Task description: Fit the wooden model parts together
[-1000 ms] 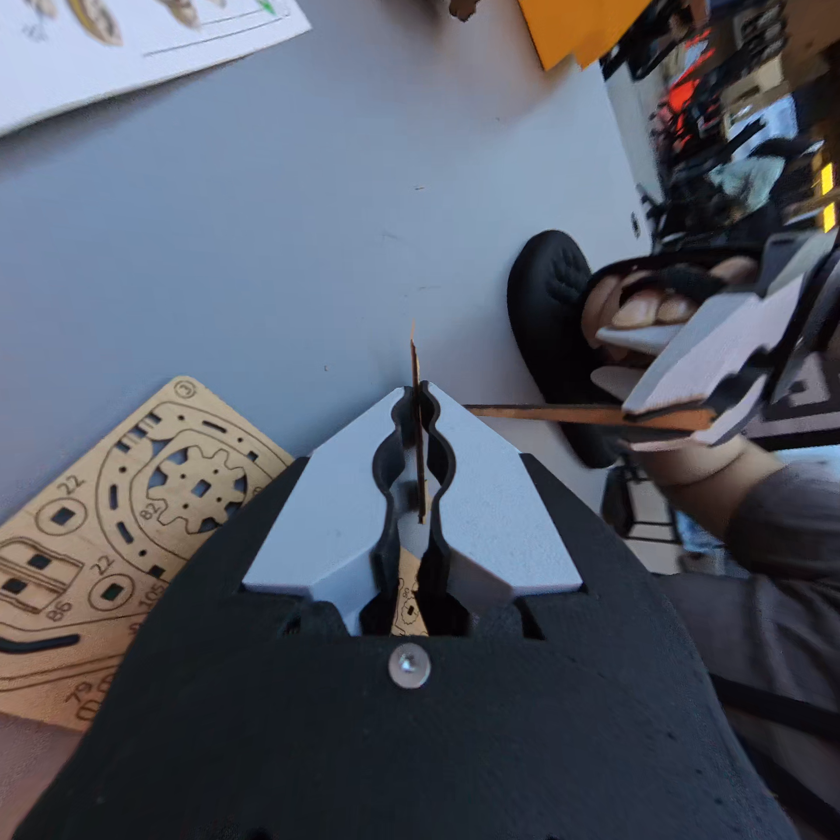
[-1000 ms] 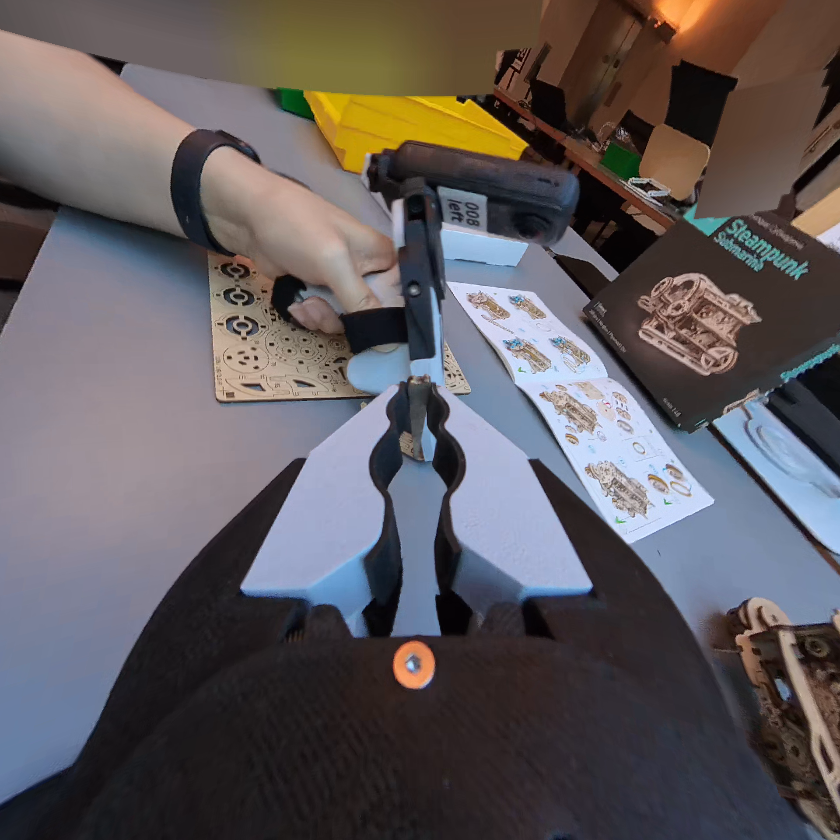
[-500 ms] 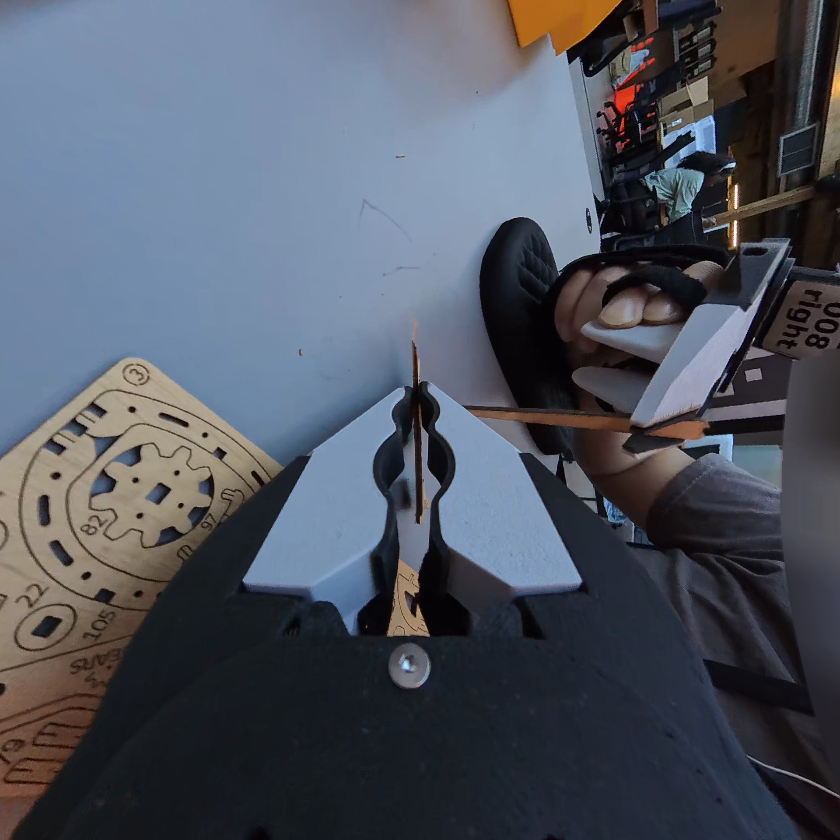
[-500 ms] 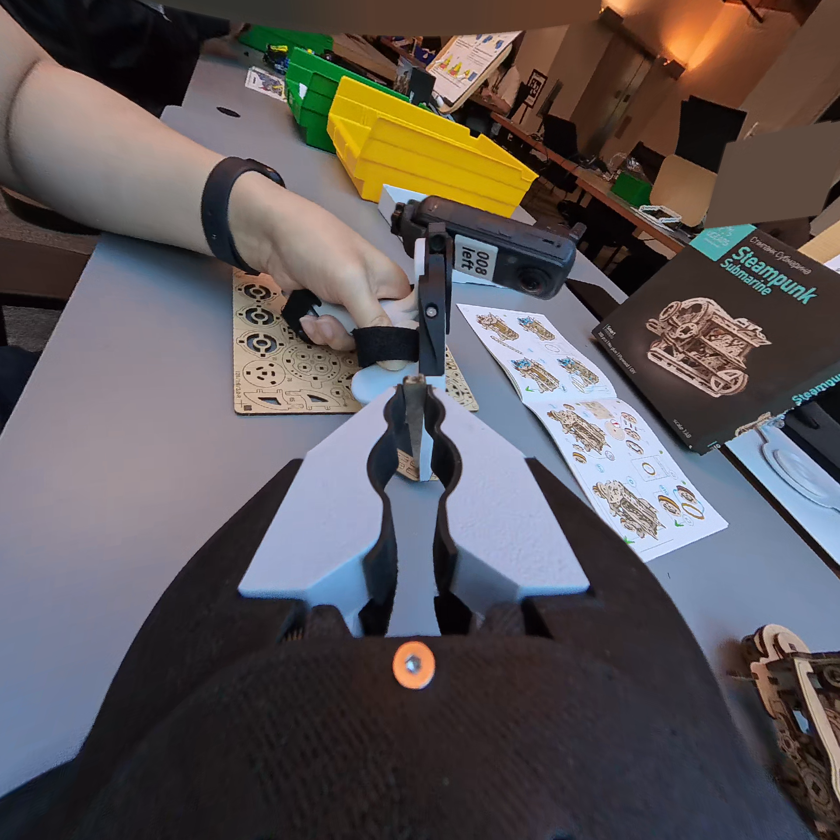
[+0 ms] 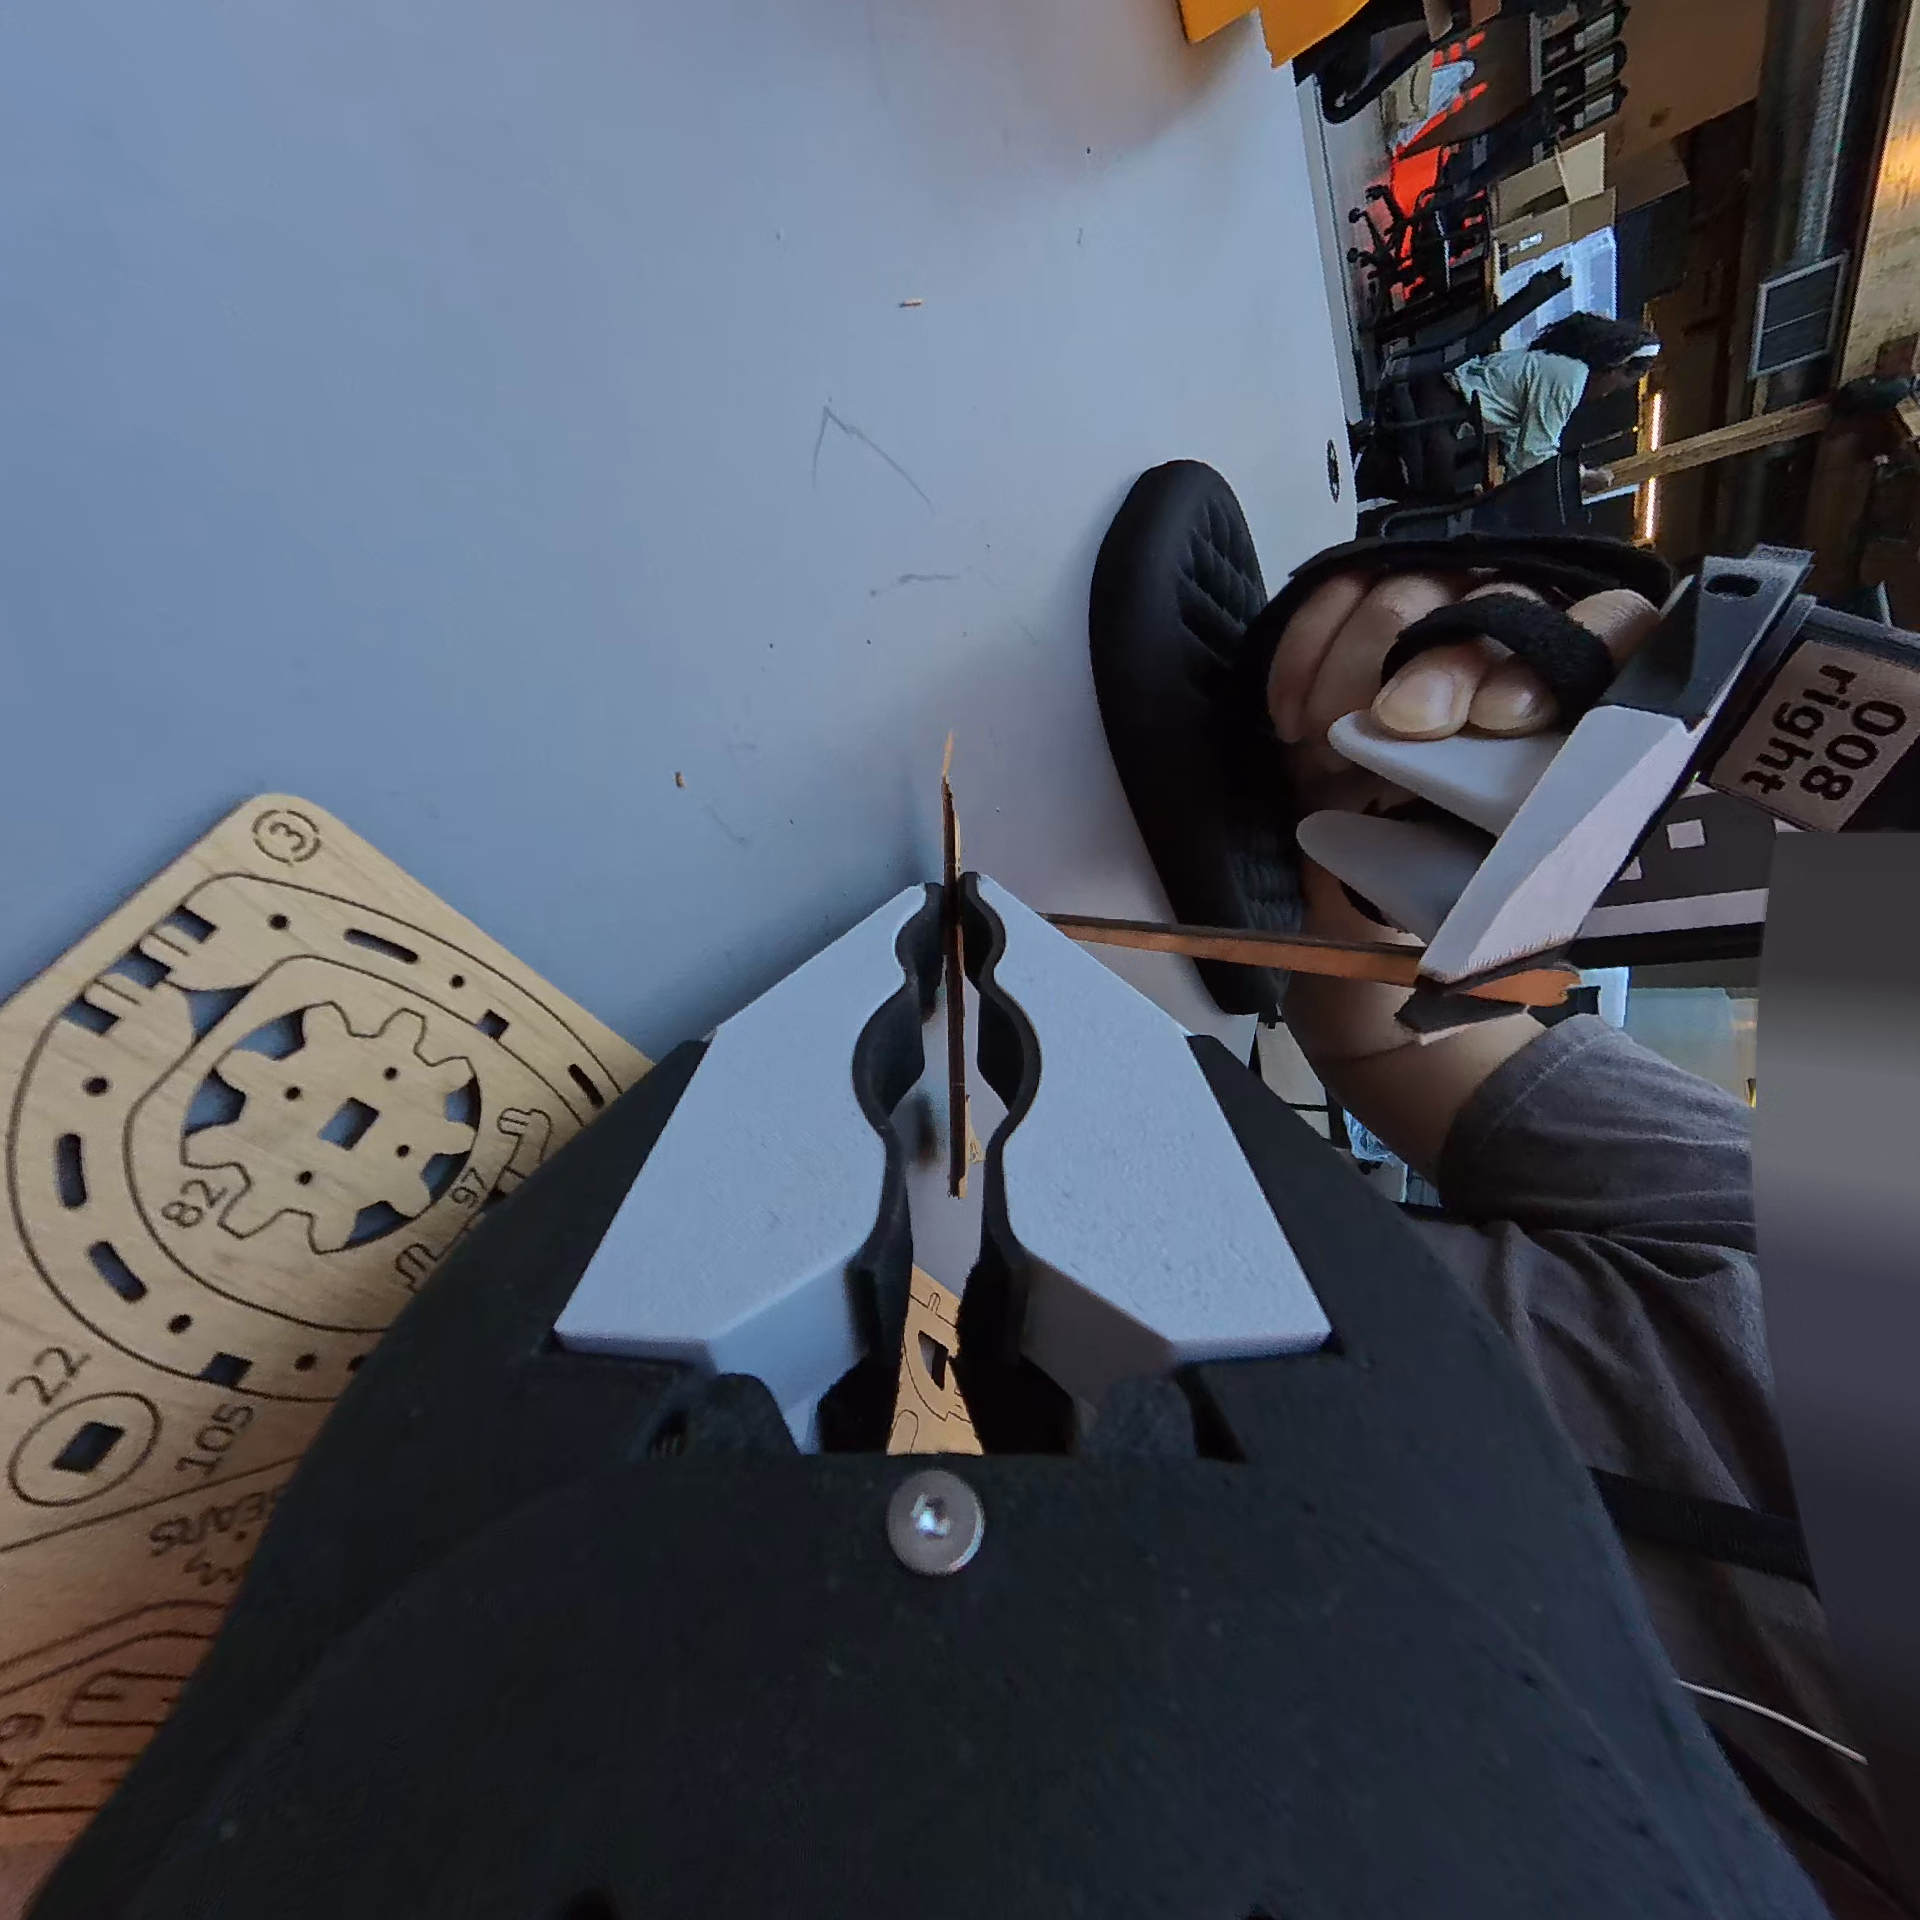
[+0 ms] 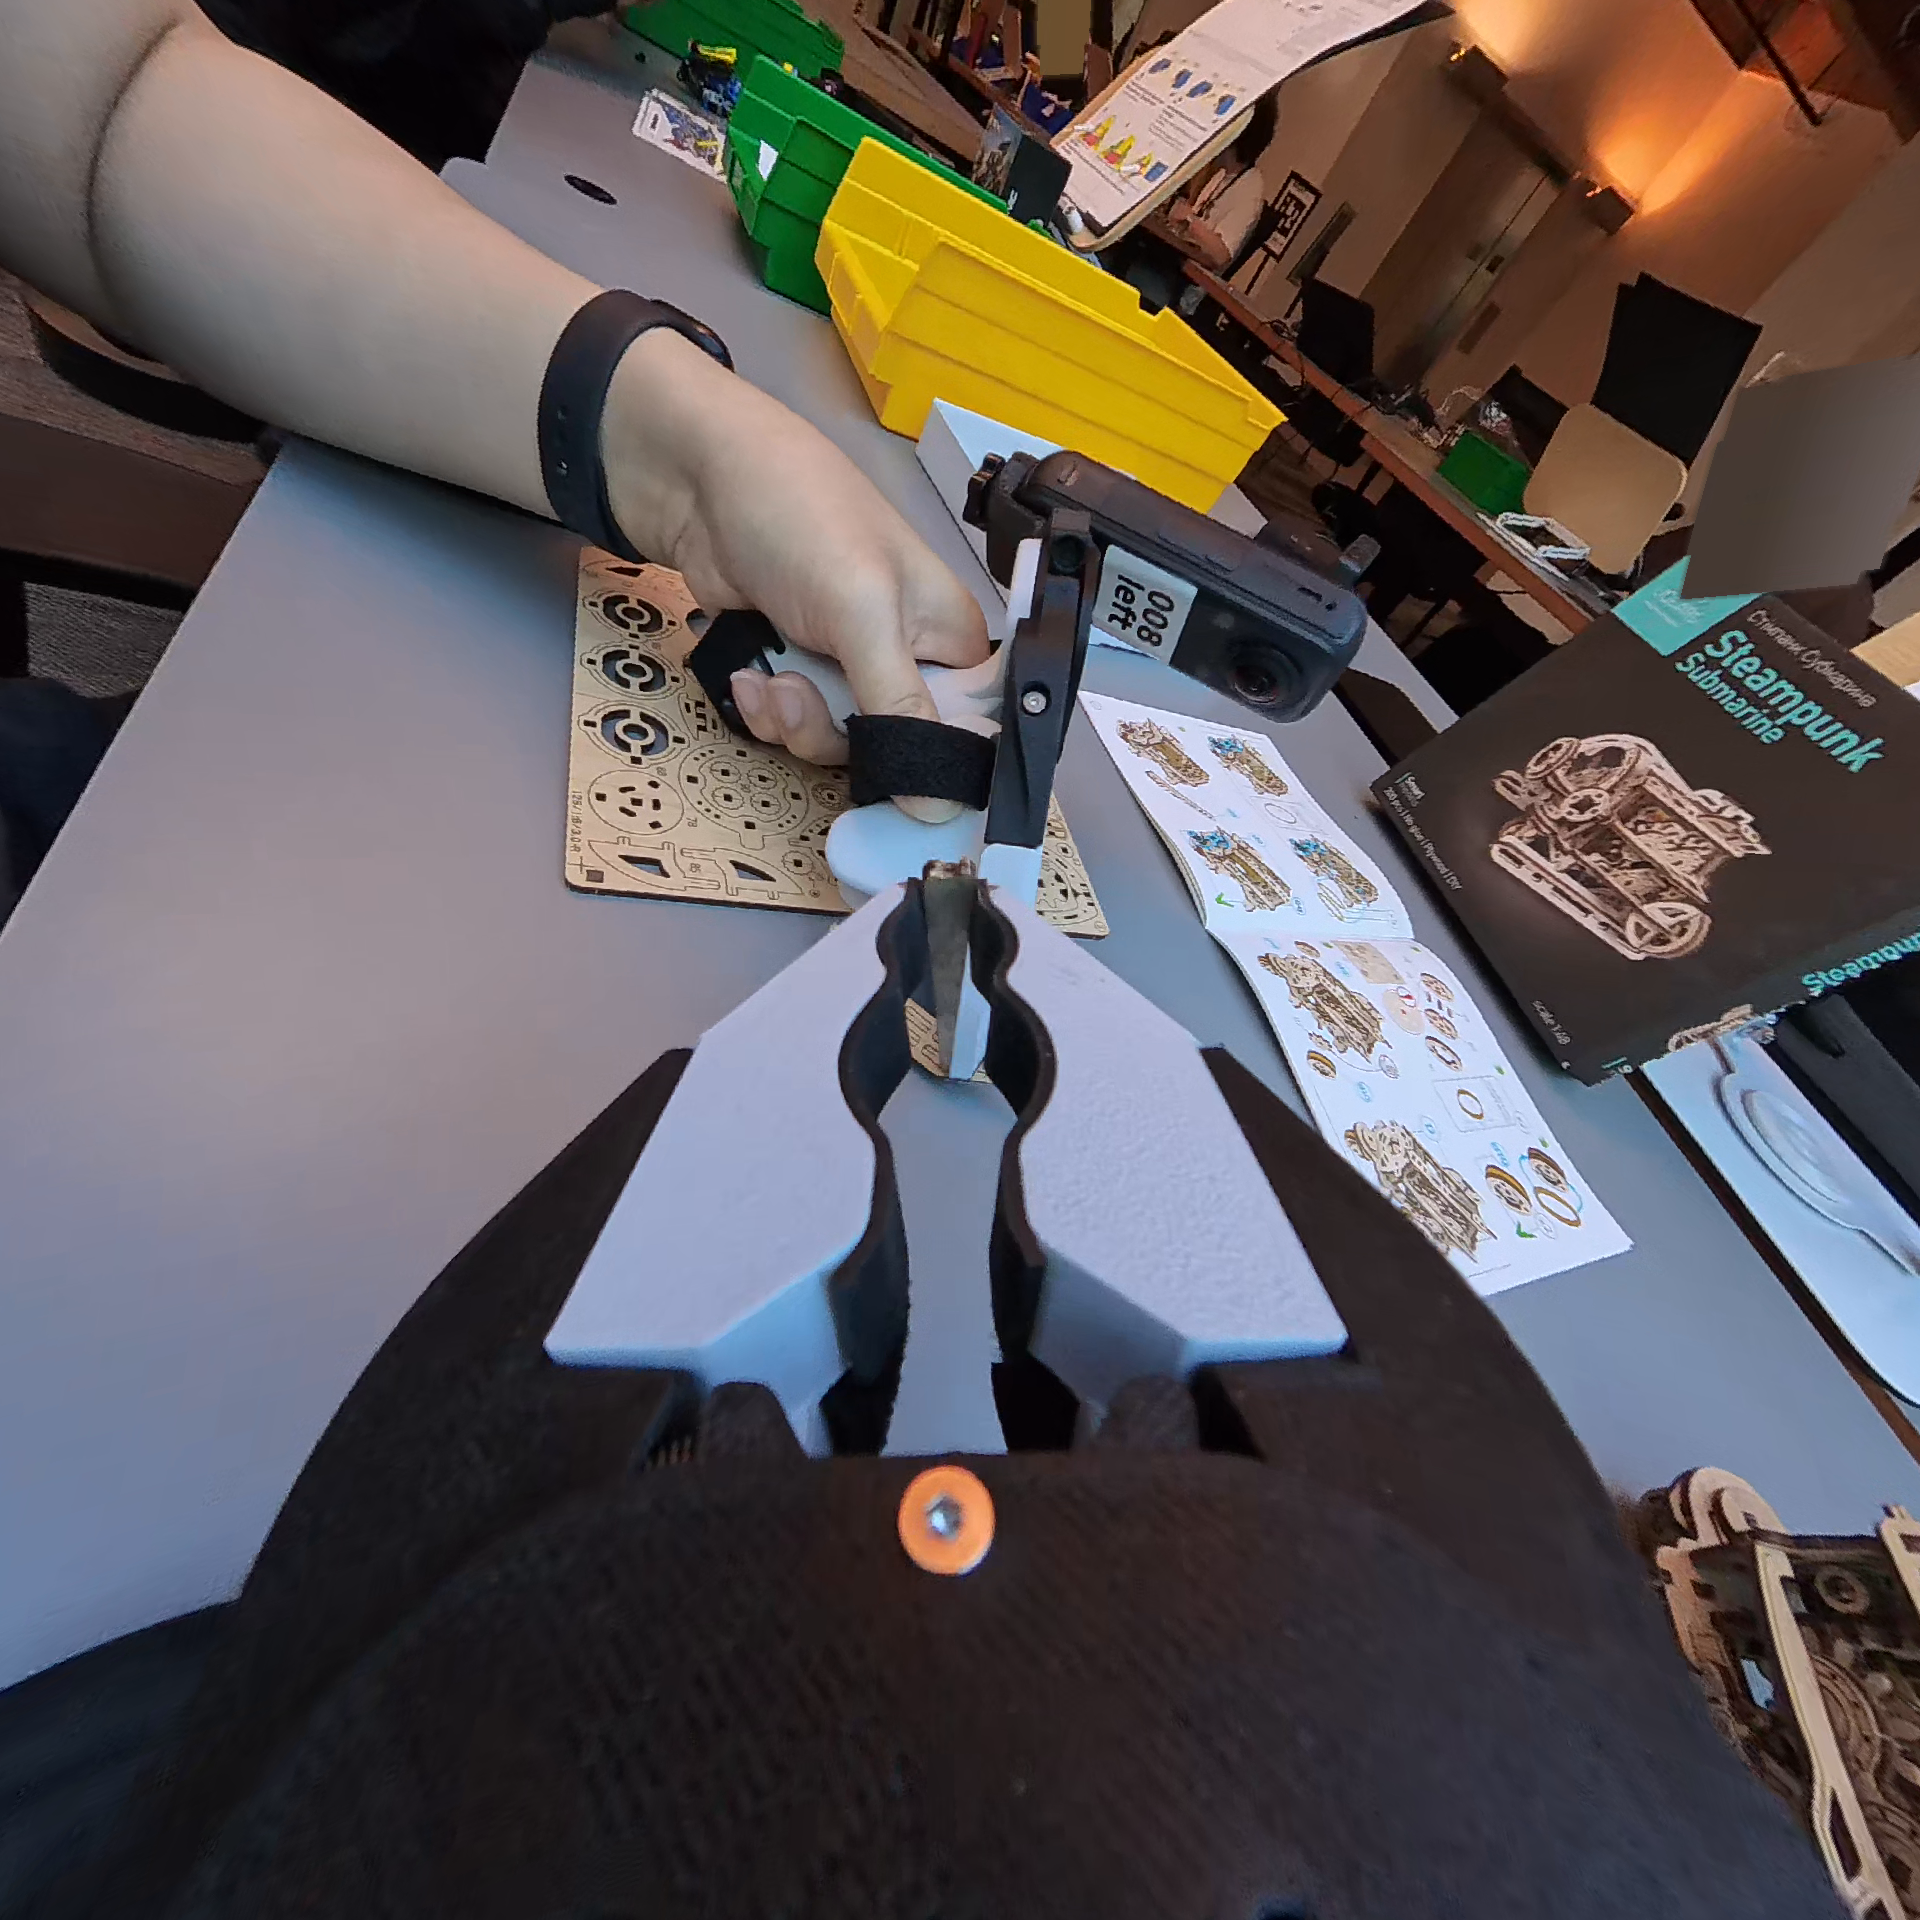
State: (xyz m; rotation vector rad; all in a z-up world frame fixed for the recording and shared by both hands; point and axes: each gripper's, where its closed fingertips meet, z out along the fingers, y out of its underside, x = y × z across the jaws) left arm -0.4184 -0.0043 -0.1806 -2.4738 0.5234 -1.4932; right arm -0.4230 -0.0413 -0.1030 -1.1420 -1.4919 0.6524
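Note:
My left gripper (image 5: pixel 951 896) is shut on a thin flat wooden part (image 5: pixel 949 831), seen edge-on, held above the grey table. My right gripper (image 6: pixel 951 894) is shut on a second thin wooden part (image 6: pixel 945 951). In the left wrist view the right gripper (image 5: pixel 1455 971) comes in from the right, and its part (image 5: pixel 1226 948) reaches as a long strip toward my left fingertips, close to the first part. Whether the two parts touch is unclear. In the right wrist view the left gripper (image 6: pixel 1003 868) sits just beyond my fingertips.
A laser-cut plywood sheet (image 5: pixel 208 1122) lies on the table (image 5: pixel 520 416) under my left gripper; it also shows in the right wrist view (image 6: pixel 665 800). An instruction booklet (image 6: pixel 1371 1039), a dark kit box (image 6: pixel 1662 821), yellow bins (image 6: pixel 1039 322), green bins (image 6: pixel 790 135) and a part-built wooden model (image 6: pixel 1787 1662) surround them. The left gripper's tips are roughly 8 cm from the right gripper's.
Both grippers have kept their hold on the parts. Both views have shifted: the plywood sheet slid left in the left view, and the right view now looks from higher up.

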